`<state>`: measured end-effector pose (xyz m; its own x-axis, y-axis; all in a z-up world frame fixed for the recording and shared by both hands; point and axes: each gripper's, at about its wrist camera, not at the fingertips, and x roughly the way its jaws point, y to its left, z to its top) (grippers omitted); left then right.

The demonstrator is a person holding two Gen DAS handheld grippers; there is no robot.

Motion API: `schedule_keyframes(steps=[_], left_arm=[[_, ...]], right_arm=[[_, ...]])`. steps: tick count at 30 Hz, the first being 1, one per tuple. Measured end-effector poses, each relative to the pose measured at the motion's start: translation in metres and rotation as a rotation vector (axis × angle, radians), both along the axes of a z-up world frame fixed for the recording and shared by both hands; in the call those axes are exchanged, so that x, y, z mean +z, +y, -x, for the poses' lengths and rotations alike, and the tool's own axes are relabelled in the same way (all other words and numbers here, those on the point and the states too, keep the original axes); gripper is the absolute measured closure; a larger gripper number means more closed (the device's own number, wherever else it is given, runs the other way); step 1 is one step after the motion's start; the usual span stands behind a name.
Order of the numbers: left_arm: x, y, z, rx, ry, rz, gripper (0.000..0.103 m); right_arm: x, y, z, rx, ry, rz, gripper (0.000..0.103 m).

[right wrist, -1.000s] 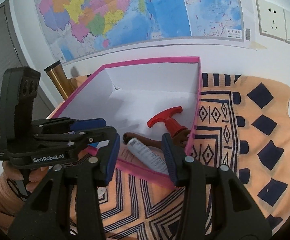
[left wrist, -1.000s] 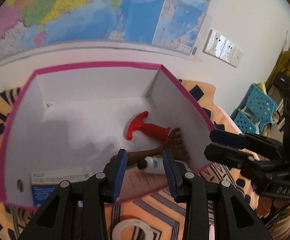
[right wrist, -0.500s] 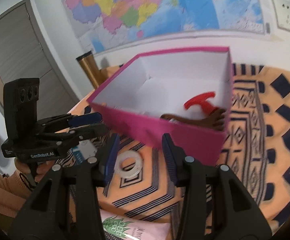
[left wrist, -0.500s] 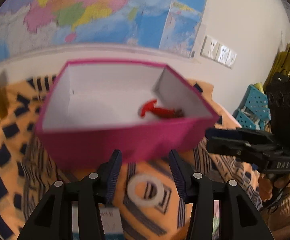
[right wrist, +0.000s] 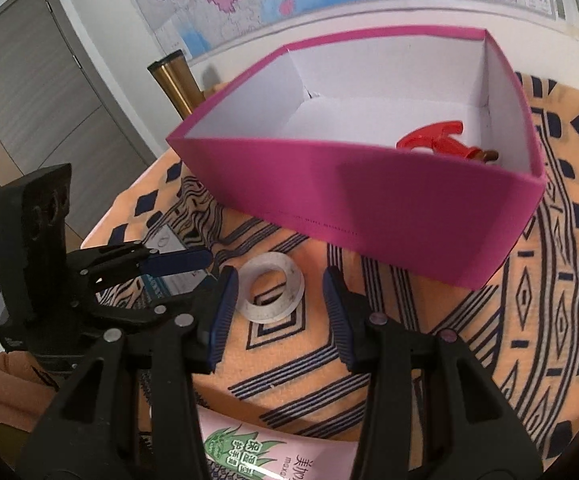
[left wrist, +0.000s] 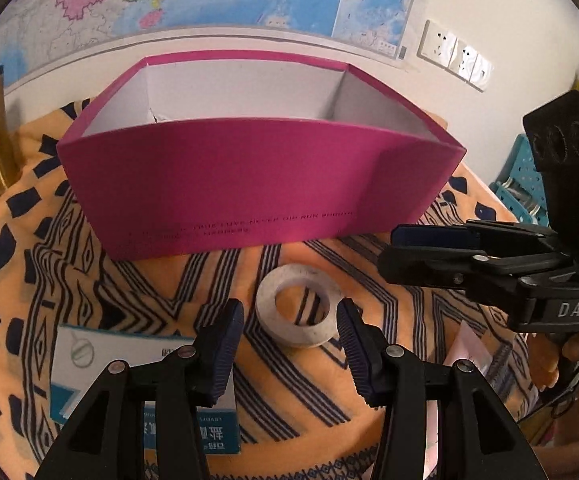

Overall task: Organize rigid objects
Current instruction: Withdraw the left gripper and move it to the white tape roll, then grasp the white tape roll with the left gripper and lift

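The tape roll [left wrist: 298, 311] lies flat on the patterned cloth [left wrist: 369, 280], straight ahead of the left gripper [left wrist: 291, 342] and just past its fingertips, its hole facing up, so it has no long axis to line up with. The left gripper's jaws stand spread with nothing between the pads, the gap slightly wider than the roll. The right gripper [right wrist: 276, 312] comes at the same roll from the other side, likewise parted and empty, the roll sitting ahead and a little toward its left finger. Both are near; the left looks better centred on it (a judgement from the wrist views).

The roll is a pale, matte, speckled ring, stiff-looking with a thick wall. Beyond it stands the magenta box [left wrist: 249, 184], smooth card with a white inside, holding a glossy red T-handled toy [right wrist: 437, 142]. A flat blue-and-white carton [left wrist: 137, 364] lies under the left finger, a pink packet [right wrist: 265, 452] below the right gripper
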<state>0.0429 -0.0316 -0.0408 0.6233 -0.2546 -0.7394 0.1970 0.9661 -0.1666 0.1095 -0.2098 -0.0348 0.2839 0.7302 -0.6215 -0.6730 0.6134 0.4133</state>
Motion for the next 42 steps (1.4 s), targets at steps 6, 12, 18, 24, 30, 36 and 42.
schedule_keyframes(steps=[6, 12, 18, 24, 30, 36, 42], left_arm=[[0.000, -0.001, 0.002, 0.007, -0.005, -0.011, 0.054], [-0.001, -0.002, 0.004, 0.011, -0.006, -0.017, 0.054], [-0.006, -0.002, 0.002, 0.013, 0.006, -0.023, 0.054], [-0.010, -0.004, -0.001, 0.010, 0.019, -0.025, 0.054], [-0.014, -0.001, -0.004, 0.017, 0.034, -0.024, 0.054], [-0.021, 0.004, 0.000, 0.022, 0.054, -0.013, 0.055], [-0.022, 0.007, 0.001, 0.014, 0.070, 0.020, 0.059]], right_arm=[[-0.007, 0.005, -0.001, 0.009, 0.015, 0.014, 0.057], [-0.013, 0.011, -0.004, 0.014, 0.027, 0.028, 0.057], [-0.023, 0.016, -0.010, 0.014, 0.046, 0.048, 0.057], [-0.030, 0.024, -0.016, 0.024, 0.056, 0.068, 0.057], [-0.037, 0.035, -0.022, 0.035, 0.055, 0.100, 0.057], [-0.035, 0.044, -0.021, 0.052, 0.029, 0.138, 0.057], [-0.035, 0.054, -0.014, 0.073, -0.024, 0.193, 0.068]])
